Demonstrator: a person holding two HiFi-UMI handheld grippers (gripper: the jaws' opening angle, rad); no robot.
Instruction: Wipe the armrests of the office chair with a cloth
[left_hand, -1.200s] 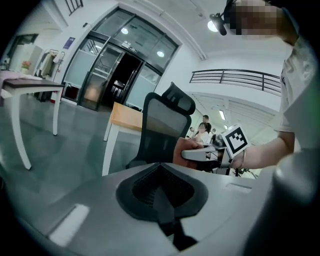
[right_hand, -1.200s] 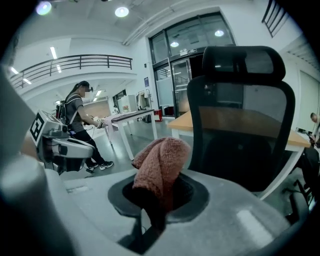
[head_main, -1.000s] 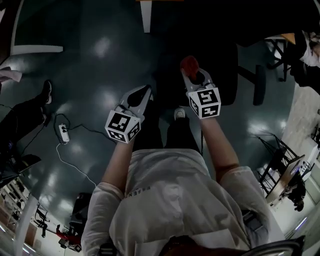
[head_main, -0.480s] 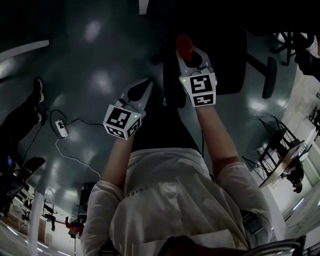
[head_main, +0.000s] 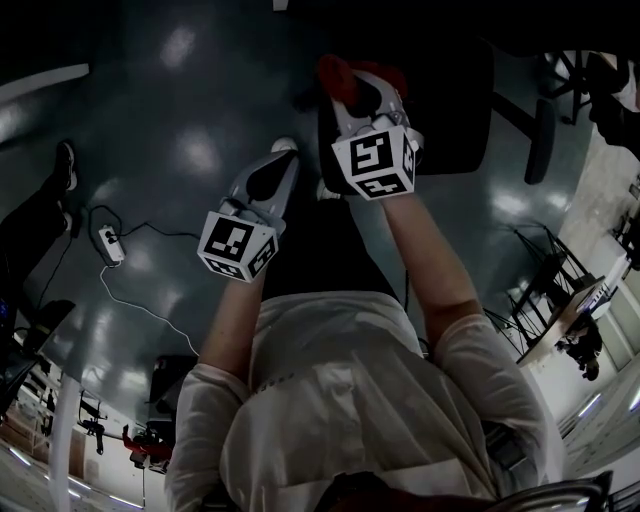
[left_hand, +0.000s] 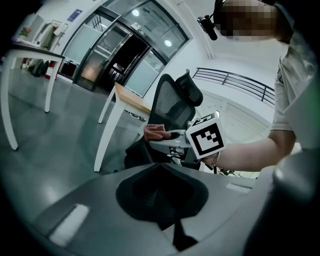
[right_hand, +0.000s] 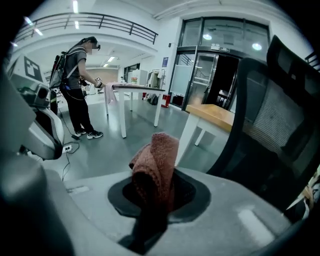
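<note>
Cloth (right_hand: 155, 160), seemingly a soft, light knit, was pinched at its fold by right gripper (right_hand: 152, 215); left gripper (left_hand: 172, 220), at eight o'clock, was pressed together, empty.

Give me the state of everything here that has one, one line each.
right gripper, shut on the cloth.
left gripper, shut, empty.
cloth, bunched up, clamped at its lower end.
office chair, upright, nobody sitting in it.
</note>
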